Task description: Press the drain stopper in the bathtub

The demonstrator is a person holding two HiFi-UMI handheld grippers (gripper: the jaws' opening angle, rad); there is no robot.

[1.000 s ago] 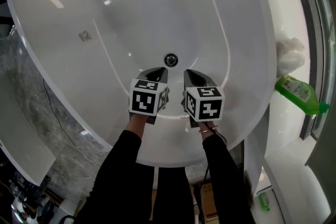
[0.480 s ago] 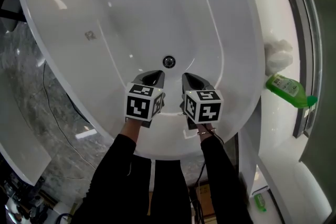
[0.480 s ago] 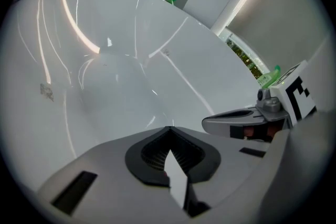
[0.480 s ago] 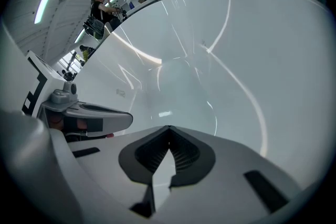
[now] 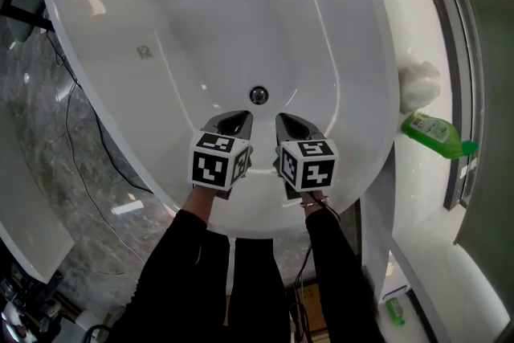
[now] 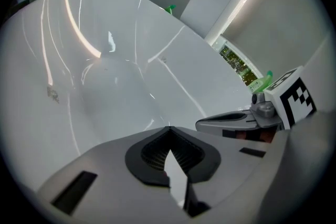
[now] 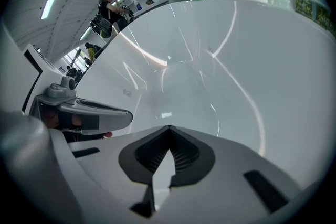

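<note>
The drain stopper (image 5: pixel 259 95) showed as a small, dark, round ring on the floor of the white bathtub (image 5: pixel 201 12), toward its near end, with bare basin open all round it. Just short of it, over the tub's near slope, the left claw (image 5: pixel 234 120) and right claw (image 5: pixel 290 122) hung side by side, each pressed together on nothing. A green bottle (image 5: pixel 434 134) lay on the ledge past the tub's right edge.
</note>
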